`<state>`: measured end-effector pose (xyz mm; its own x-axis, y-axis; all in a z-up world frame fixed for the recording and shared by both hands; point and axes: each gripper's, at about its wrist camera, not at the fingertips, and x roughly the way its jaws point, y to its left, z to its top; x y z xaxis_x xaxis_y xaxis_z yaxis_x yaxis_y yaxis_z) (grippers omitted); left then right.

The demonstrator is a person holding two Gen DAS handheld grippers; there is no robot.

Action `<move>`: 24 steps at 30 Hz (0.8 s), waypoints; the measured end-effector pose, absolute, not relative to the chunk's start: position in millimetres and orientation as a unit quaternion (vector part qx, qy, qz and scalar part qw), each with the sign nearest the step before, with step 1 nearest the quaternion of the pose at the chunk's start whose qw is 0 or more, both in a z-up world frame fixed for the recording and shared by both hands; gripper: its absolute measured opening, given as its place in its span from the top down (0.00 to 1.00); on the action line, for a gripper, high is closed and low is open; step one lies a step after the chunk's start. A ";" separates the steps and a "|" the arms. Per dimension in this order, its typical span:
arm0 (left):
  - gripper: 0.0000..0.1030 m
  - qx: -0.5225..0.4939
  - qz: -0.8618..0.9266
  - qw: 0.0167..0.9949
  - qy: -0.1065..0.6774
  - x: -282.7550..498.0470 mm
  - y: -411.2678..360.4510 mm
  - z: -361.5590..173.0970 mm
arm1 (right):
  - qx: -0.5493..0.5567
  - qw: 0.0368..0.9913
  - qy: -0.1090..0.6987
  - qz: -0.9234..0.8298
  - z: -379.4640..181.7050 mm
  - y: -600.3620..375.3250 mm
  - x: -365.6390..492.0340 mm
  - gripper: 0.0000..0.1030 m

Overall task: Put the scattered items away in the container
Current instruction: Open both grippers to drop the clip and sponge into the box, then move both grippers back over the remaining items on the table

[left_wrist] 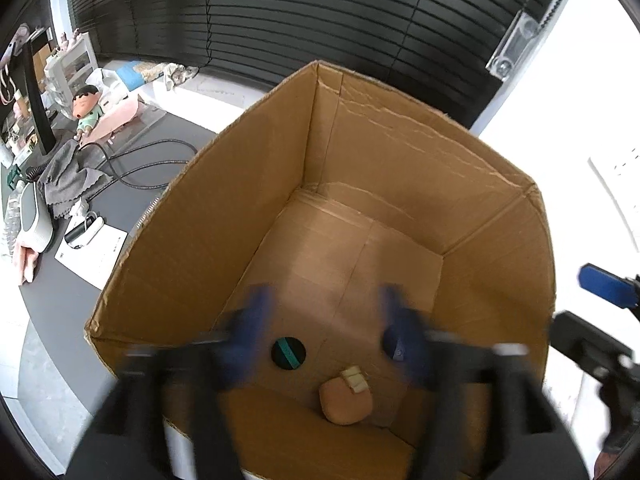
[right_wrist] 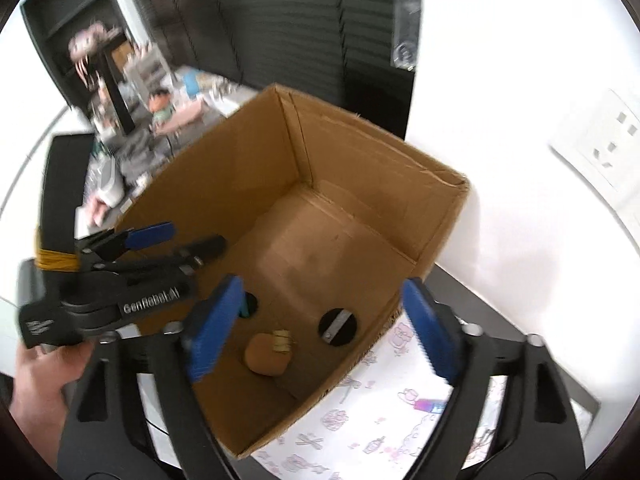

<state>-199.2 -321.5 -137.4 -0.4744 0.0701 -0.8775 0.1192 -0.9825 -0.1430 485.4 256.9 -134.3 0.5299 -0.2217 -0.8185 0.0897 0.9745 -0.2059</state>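
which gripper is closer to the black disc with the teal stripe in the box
Left. The left gripper hangs open right over the black disc on the box floor; the right gripper, also open, sits farther off toward the box's other side.

Dark slatted blinds, white wall with socket, cluttered dark desk.

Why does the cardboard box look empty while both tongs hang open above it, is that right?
Not empty. The right wrist view shows the cardboard box holding a tan pouch and two black discs on its floor. The rest stands: the left tongs and right tongs are both open above it.
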 end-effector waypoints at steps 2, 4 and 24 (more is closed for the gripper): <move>0.10 0.509 -0.856 0.013 0.086 -197.7 -318.3 -134.0 | -0.061 0.875 0.470 -0.096 -126.3 253.8 476.5 0.03; 0.10 0.508 -0.857 0.007 0.085 -196.2 -315.4 -130.7 | -0.062 0.876 0.467 -0.105 -120.6 251.9 469.2 0.01; 0.00 0.471 -0.878 0.000 0.085 -164.5 -264.0 -90.9 | -0.038 0.868 0.460 -0.184 -90.3 192.1 383.6 0.06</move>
